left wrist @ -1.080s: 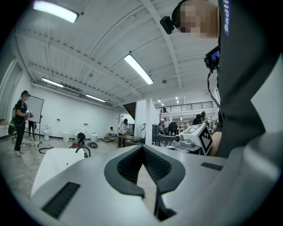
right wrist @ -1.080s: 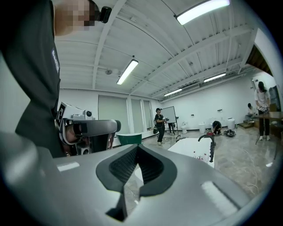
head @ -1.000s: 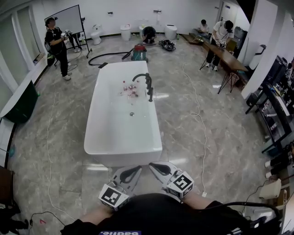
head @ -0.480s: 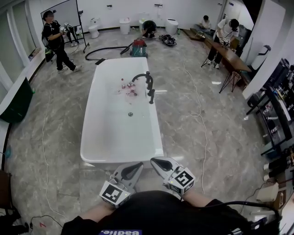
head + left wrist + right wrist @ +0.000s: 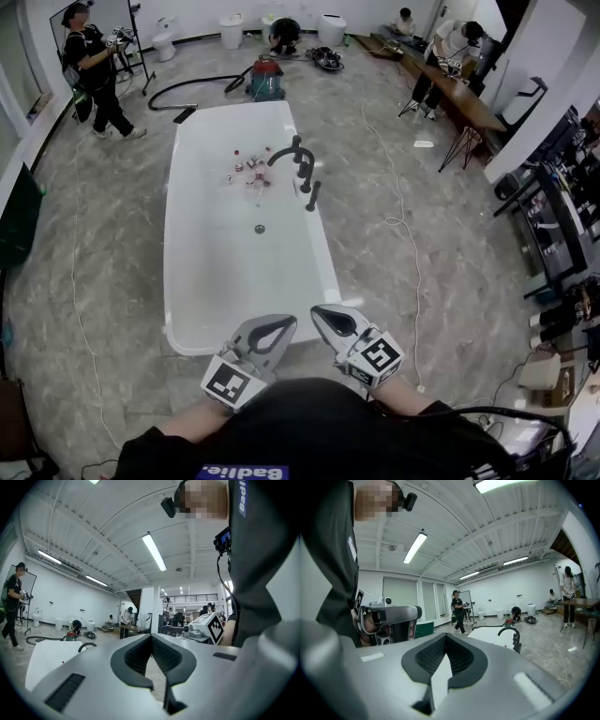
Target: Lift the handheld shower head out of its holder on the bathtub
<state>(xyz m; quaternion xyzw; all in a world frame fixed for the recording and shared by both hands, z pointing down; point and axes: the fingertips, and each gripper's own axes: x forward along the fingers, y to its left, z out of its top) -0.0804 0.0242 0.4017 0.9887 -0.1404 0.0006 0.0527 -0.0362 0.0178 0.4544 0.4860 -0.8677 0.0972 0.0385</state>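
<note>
The left gripper (image 5: 279, 325) and right gripper (image 5: 322, 316) hang side by side just short of the near end of the white bathtub (image 5: 217, 281). Each has its jaws pressed together on nothing. Inside the tub, a cluster of small bottles (image 5: 249, 169) lies at the far end, beyond the drain (image 5: 260, 228). The black handheld shower head (image 5: 313, 195) stands in its holder on the right rim, just nearer than the curved faucet (image 5: 294, 150). Marble floor (image 5: 370, 272) runs open along both long sides, with a white cable (image 5: 397, 222) trailing at right. A vacuum cleaner (image 5: 266, 81) sits past the far end.
</note>
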